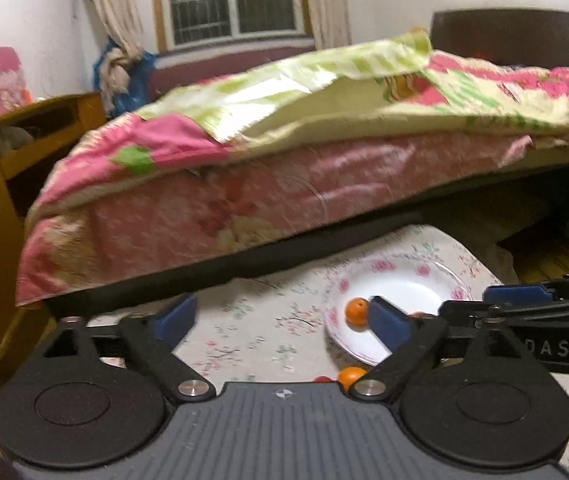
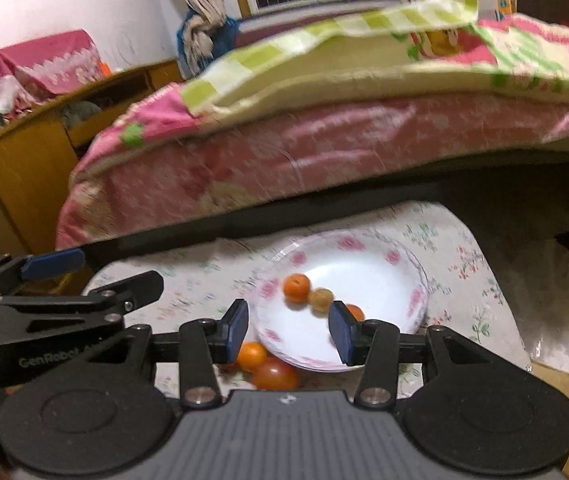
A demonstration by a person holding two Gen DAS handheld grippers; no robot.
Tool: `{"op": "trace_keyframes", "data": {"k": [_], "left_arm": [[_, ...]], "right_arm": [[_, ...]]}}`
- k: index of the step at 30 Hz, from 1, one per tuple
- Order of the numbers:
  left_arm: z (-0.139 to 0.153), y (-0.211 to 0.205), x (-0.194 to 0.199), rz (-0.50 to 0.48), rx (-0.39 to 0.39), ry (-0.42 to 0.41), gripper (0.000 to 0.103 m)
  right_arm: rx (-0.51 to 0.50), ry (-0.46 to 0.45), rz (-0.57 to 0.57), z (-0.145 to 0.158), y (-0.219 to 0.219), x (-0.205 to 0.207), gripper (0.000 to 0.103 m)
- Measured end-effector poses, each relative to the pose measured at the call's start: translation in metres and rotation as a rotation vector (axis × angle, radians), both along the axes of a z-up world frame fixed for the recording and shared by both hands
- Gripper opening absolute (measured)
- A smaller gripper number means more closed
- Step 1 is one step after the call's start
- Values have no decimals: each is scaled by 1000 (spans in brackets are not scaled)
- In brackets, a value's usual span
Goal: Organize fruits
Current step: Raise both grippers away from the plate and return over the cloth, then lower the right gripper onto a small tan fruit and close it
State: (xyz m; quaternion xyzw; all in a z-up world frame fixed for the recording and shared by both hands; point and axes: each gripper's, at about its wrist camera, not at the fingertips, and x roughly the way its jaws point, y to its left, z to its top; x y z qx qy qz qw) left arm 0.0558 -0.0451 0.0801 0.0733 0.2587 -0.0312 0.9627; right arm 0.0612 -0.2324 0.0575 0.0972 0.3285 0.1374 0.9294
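Right wrist view: both grippers hang empty over a floral-rimmed white plate (image 2: 400,276).
Left gripper (image 1: 284,322) gapes wide; right gripper (image 2: 290,334) stands released above three small fruits.

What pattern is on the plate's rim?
Pink flowers on the white plate rim; the right wrist view shows it best.

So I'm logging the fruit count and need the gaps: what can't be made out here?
- Third fruit on the plate: right wrist view, mostly behind the right gripper pad.
- Fruits beside the plate: cut off by the gripper body in both views.
- Pale fruit: too blurred to identify.
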Motion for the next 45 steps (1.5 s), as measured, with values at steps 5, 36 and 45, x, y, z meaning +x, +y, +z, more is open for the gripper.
{"op": "trace_keyframes", "data": {"k": [5,36,45], "left_arm": [[19,11,-21,29,-14,-81,103],[-83,50,-42,-34,77,250,103],[-93,66,-37,-25,14,315,102]], "right_arm": [[-34,-90,-26,19,12,-27,68],[-188,33,136,-61,66,-29,82],[-196,91,188,-81,91,-12,69]]}}
